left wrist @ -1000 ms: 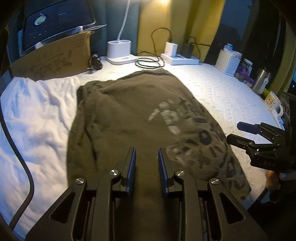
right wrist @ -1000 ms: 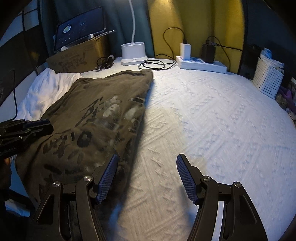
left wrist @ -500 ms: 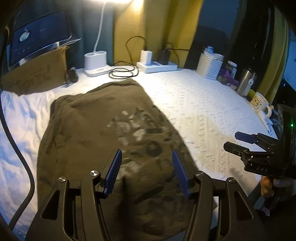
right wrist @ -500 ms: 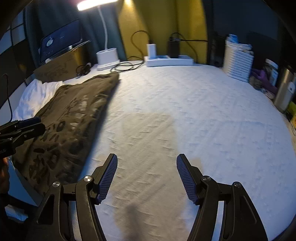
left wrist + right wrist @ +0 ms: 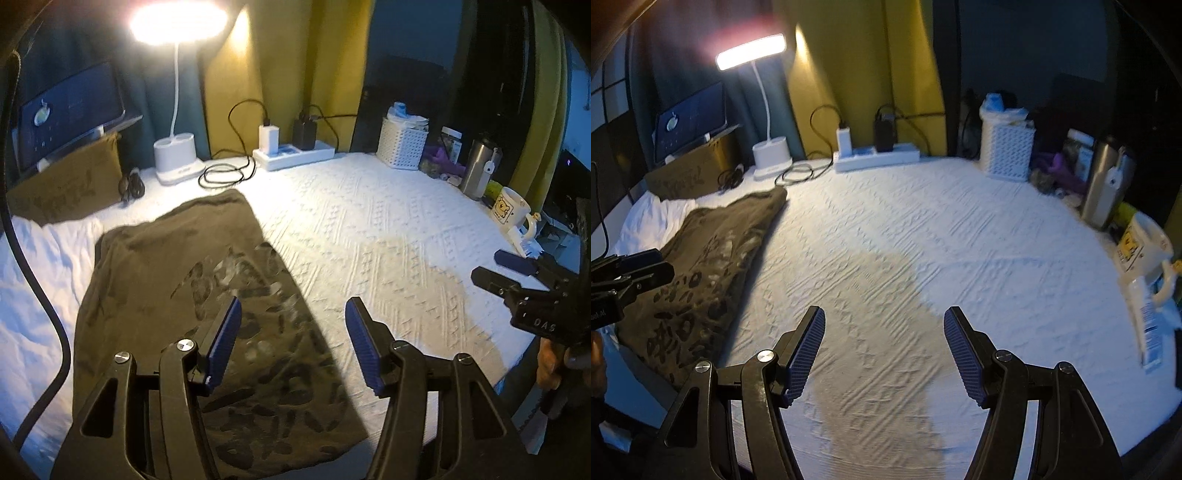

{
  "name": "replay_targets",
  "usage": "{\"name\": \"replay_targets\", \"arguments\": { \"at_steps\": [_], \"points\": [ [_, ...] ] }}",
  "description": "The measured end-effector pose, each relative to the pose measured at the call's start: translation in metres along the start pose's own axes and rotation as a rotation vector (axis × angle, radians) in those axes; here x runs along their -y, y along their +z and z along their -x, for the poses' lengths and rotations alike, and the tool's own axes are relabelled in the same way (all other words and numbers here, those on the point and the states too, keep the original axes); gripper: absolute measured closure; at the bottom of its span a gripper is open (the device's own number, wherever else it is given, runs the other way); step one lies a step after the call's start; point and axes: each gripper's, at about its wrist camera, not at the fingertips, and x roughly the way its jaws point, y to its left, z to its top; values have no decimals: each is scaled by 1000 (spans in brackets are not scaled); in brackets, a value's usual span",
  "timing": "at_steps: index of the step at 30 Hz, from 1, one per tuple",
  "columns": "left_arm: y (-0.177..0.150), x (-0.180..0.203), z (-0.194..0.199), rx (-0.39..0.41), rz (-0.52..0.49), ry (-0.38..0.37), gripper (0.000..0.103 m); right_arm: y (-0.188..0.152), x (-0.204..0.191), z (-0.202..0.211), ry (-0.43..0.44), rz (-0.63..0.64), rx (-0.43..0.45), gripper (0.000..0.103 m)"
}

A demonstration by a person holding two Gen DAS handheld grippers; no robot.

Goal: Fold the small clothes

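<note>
An olive T-shirt [image 5: 192, 295] with a dark and pale print lies folded into a long strip on the left part of the white textured bed cover [image 5: 388, 236]. My left gripper [image 5: 293, 308] hovers over the shirt's right edge. Its jaws are opening and nothing is between them. In the right wrist view the shirt [image 5: 713, 266] lies far left. My right gripper [image 5: 884, 314] hangs above bare cover [image 5: 923, 229], its jaws opening and empty. Each gripper shows in the other's view: the right gripper [image 5: 517, 273] and the left gripper [image 5: 635, 273].
Along the back stand a lit desk lamp [image 5: 177, 162], a power strip [image 5: 295, 155] with chargers and coiled cables, a screen on a cardboard box [image 5: 66, 184] and a white basket [image 5: 402, 147]. A steel tumbler [image 5: 480, 170] and a mug [image 5: 511, 210] line the right edge. Crumpled white cloth [image 5: 33, 280] lies left.
The left jaws went from nearly shut to wide apart. Both grippers drew back and rose from the shirt. The right view swung rightward, so the shirt now sits at its far left.
</note>
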Motion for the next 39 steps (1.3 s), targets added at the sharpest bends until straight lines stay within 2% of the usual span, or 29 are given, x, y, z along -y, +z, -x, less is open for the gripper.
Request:
{"name": "replay_targets", "arguments": {
  "at_steps": [1,3,8,12,21,39],
  "points": [
    [1,2,2,7,-5,1,25,2,2,5,0,1,15,25],
    [3,8,9,37,-16,16,17,7,5,13,-3,5,37,24],
    [8,13,22,81,-16,16,15,16,10,34,-22,13,88,24],
    [12,14,37,132,-15,5,8,23,10,56,-40,13,135,23],
    [20,12,70,233,-14,32,4,39,4,98,-66,35,232,22],
    [26,-3,132,402,-6,75,3,56,-20,168,-75,69,372,21]
  ]
}}
